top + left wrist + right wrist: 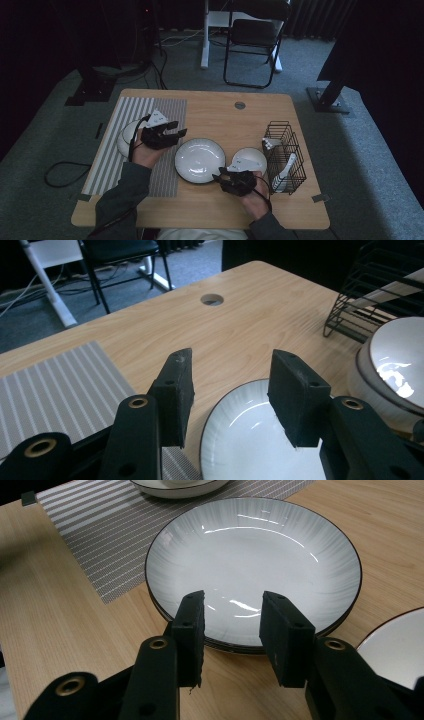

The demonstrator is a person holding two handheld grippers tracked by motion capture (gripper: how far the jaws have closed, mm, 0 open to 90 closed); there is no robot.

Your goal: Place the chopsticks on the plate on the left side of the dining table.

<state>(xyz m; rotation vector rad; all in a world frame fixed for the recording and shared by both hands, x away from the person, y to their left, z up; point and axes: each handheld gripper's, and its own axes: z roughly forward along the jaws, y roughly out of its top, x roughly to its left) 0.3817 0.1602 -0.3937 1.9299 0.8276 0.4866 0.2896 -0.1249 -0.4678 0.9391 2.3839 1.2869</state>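
I see both hand-held grippers, left [176,131] and right [220,177], parted and empty; the black wire basket [285,156] holds what look like white spoons [285,170].

Overhead; two close views sharing plate [199,160]

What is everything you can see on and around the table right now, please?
Table: one, light wood, centre.
Placemat: one, grey striped, table's left part.
Plate: one, white with dark rim, table's middle, partly on the placemat's edge.
Bowls: two, white; one on the placemat under the left hand, one beside the basket.
Wire basket: one, black, table's right, holding white utensils.
Folding chair: one, black, floor beyond the table.
Cables: black, floor at left.
Left gripper: black, open, empty, left of the plate.
Right gripper: black, open, empty, at the plate's near right rim.
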